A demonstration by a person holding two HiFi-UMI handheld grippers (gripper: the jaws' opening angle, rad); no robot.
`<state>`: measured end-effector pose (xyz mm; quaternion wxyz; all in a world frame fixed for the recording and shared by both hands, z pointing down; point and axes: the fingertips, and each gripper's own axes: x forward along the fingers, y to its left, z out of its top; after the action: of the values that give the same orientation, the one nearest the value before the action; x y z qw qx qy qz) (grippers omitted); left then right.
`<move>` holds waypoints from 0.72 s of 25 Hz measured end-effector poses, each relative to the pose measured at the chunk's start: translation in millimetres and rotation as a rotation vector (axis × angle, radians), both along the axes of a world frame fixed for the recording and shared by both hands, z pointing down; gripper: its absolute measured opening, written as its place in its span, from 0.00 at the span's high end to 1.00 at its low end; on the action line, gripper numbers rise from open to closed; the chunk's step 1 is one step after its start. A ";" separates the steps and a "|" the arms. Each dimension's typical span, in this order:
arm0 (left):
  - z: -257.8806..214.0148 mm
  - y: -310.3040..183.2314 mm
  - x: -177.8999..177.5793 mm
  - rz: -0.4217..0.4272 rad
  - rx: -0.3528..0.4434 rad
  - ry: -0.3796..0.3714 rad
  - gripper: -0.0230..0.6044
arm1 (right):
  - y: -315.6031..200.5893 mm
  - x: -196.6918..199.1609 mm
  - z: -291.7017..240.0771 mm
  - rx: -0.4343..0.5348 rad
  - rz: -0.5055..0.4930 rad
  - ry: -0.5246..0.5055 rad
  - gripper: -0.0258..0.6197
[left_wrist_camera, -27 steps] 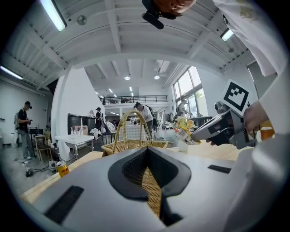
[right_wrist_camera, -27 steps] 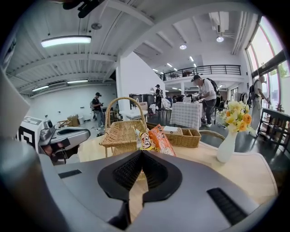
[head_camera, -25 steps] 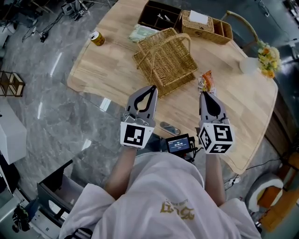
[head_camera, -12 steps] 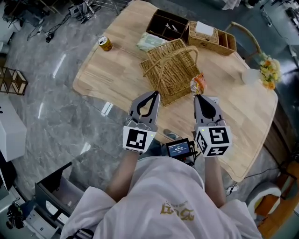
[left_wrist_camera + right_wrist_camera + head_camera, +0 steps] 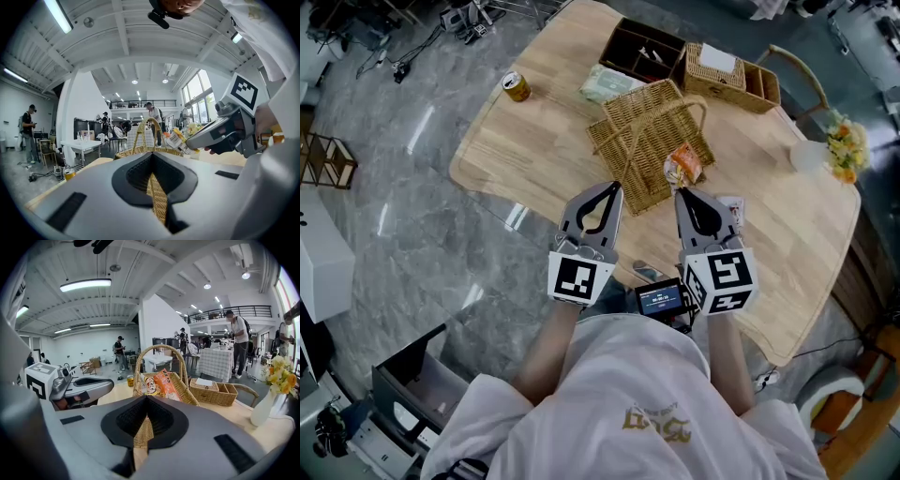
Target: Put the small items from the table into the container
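Tan woven basket (image 5: 649, 142) on pale wood-grain worktop (image 5: 534, 141). Orange, white and yellow snack packet (image 5: 682, 167). Gold can (image 5: 517, 86). Grey left gripper (image 5: 612, 187) and right gripper (image 5: 683, 193) bear black-and-white square markers (image 5: 578, 277). Grey marbled floor (image 5: 394, 216).

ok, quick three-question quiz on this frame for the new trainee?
1. True or false: the right gripper has its jaws shut on the snack packet.
2. The drink can is on: A the floor, B the table, C a shelf?
3. Fill in: the white vase holds ___.
Key: 1 true; 2 B; 3 flowers.
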<state>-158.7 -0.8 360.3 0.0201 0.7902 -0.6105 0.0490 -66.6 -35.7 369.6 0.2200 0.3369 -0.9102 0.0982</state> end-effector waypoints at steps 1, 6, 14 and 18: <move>-0.2 0.0 -0.8 0.000 -0.001 0.001 0.97 | 0.7 -2.9 -0.2 0.001 -0.007 0.002 0.92; -0.1 1.1 -5.3 -0.004 -0.003 0.001 0.97 | 3.7 -17.0 0.4 -0.020 -0.052 -0.004 0.92; 1.1 2.5 -14.9 -0.021 -0.010 0.002 0.97 | 4.0 -30.4 6.2 -0.028 -0.088 0.011 0.92; 3.5 1.6 -16.0 -0.023 -0.013 0.004 0.97 | 3.0 -31.6 2.8 -0.026 -0.081 -0.024 0.92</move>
<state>-174.7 0.8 363.8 0.0271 0.7833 -0.6190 0.0510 -98.1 -32.7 372.4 0.2170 0.2956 -0.9244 0.1051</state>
